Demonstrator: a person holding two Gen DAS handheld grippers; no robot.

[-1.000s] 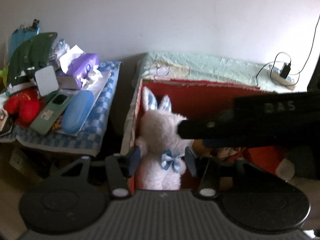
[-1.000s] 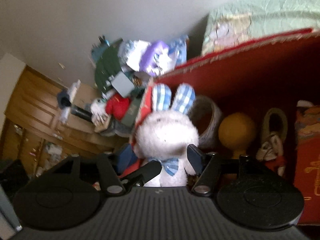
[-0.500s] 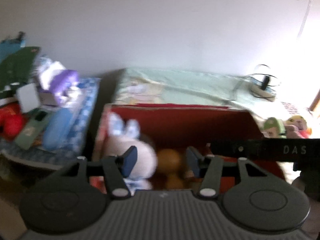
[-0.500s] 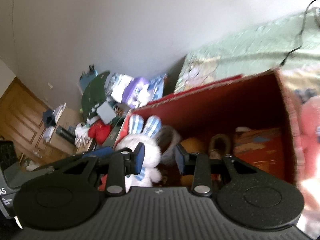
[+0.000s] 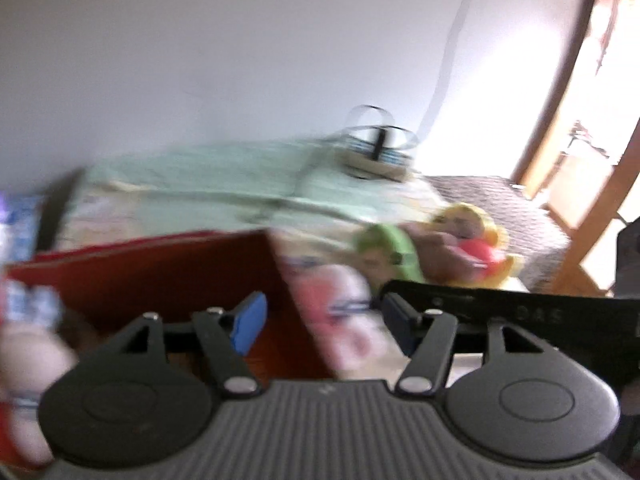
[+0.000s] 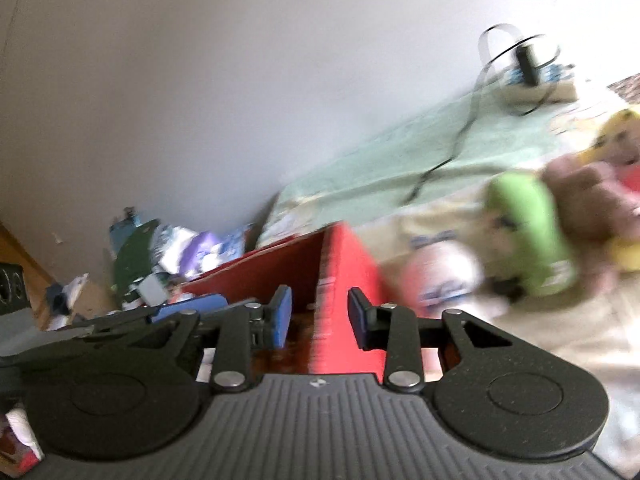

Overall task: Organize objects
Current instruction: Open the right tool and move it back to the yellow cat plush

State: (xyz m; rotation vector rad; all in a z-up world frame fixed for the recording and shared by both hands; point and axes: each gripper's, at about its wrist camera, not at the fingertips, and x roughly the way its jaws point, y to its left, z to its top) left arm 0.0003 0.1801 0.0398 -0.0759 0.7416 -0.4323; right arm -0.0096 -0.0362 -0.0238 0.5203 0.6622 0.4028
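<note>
The pink toy (image 5: 344,320) lies on the bed (image 5: 200,176) just beside the outer right wall of the red box (image 5: 160,276), blurred in both views. It looks like a soft plush, so I judge it light, squashy and hard to damage; a pinch across the middle of its body should hold, whereas an ear or limb would let it swing. Next to it on the bedding sit a green toy (image 6: 528,232) and, touching that one, a brown-and-yellow plush (image 5: 468,244). They crowd together, so a grab at one may nudge its neighbours.

Left tongs (image 5: 324,322) stand released and empty, jaws wide, framing the box wall and the pink toy. Right tongs (image 6: 320,320) are also released and empty, with a narrower gap, pointing at the box's near corner.

The box is open on top. A white bunny (image 5: 28,344) shows at its left end, only partly in view, and what else fills it cannot be made out. Its upright wall is the edge to clear: anything taken from the bed must go up and over it. Above the bed and box there is free room. A cable (image 6: 452,152) trails across the green sheet from a power strip (image 6: 536,80) at the far side, well apart from the toys. A cluttered tabletop (image 6: 168,252) lies beyond the box's left end.
</note>
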